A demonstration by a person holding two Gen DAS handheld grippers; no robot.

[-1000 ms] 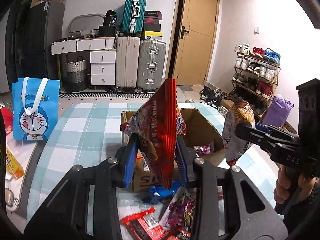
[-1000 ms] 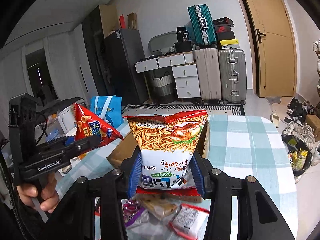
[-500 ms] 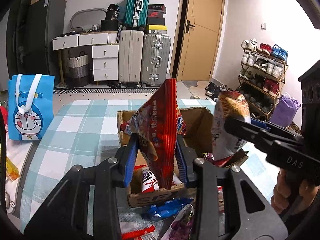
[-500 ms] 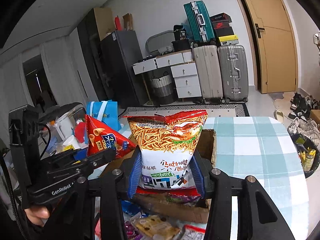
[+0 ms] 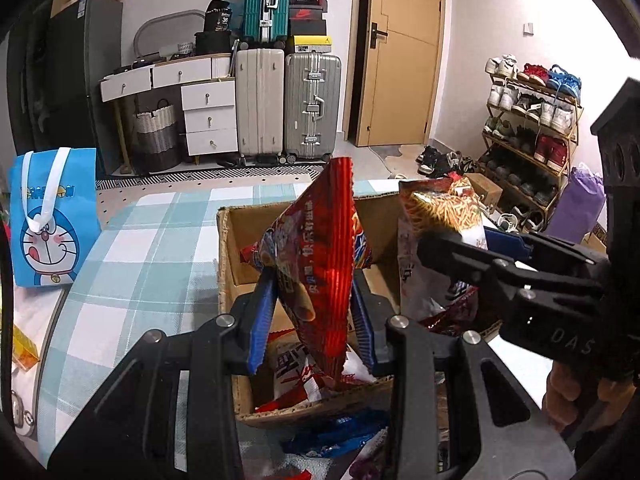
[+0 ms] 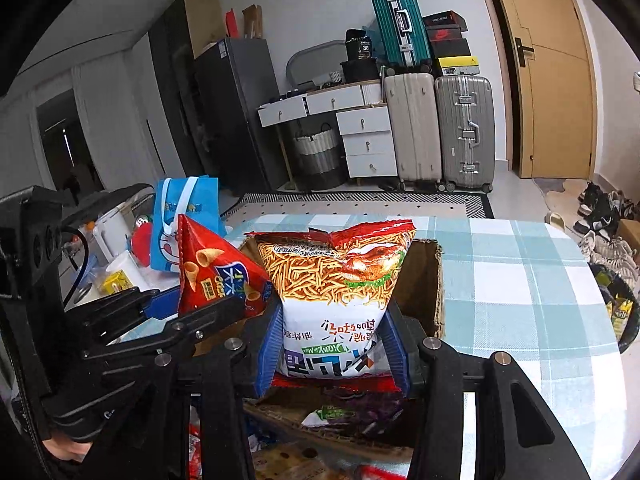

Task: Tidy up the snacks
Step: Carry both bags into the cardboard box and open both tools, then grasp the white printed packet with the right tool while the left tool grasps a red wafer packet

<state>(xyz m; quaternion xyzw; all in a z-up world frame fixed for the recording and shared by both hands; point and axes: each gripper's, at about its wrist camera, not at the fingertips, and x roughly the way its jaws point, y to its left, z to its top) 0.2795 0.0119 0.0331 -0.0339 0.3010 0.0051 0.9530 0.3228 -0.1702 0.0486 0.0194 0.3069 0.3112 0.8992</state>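
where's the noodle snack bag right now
The noodle snack bag is clamped upside down in the right claw, held over the open cardboard box, with the red chip bag in the left claw just to its left.

Teal-checked tablecloth [image 5: 132, 264], red snack bag [image 5: 324, 264]

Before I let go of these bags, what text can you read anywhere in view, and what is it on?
"DAS": right gripper body, partly cut off.
"36": black bag on the drawers; reads "30" in the right wrist view, so unsure.
Red chip bag, noodle snack bag, blue tote bag: print too distorted or upside down to read.
Left gripper: nothing legible.
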